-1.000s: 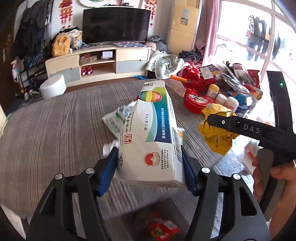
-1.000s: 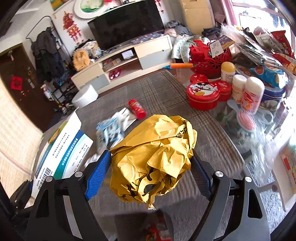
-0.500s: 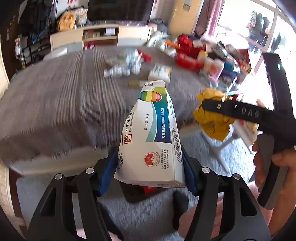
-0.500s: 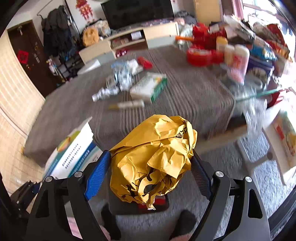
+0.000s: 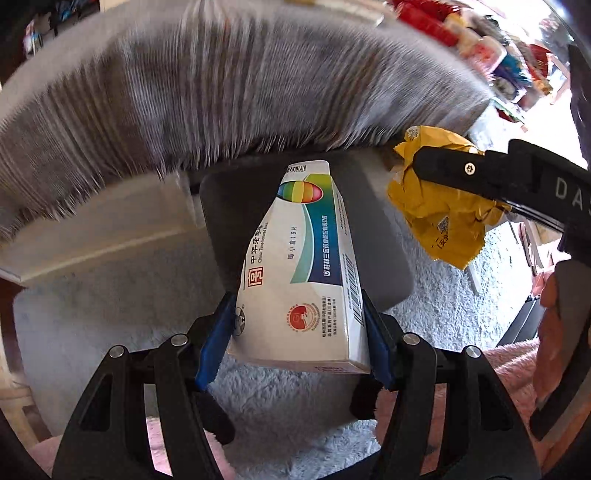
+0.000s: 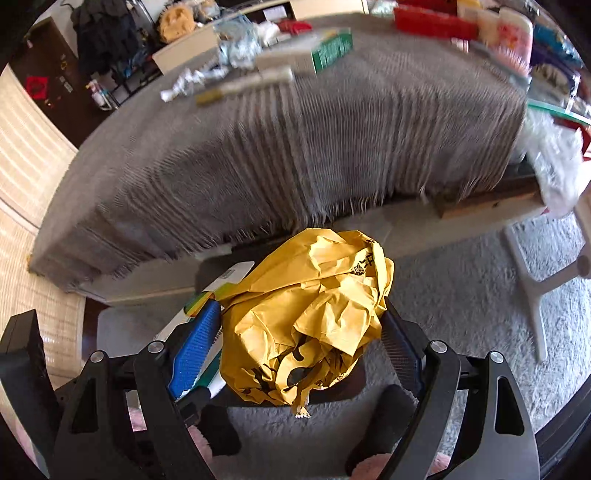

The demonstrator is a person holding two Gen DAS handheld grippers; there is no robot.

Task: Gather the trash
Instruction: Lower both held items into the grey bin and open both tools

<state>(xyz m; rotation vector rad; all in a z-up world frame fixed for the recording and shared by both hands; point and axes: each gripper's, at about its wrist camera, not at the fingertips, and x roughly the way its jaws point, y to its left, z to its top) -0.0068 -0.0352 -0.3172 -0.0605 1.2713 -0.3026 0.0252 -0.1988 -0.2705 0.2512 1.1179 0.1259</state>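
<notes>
- The left gripper point(image 5: 299, 332) is closed, its blue pads point(image 5: 216, 345) pressed to both sides of a white carton point(image 5: 301, 266).
- The right gripper point(image 6: 301, 339), just right of the carton, is clamped on a crumpled yellow bag point(image 6: 306, 317).

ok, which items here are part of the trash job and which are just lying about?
Job:
- white box, clamped in left gripper
- yellow paper wad, clamped in right gripper
- dark bin below both
- crumpled wrappers on the table

Lying about:
- red tins
- white stool
- grey rug
</notes>
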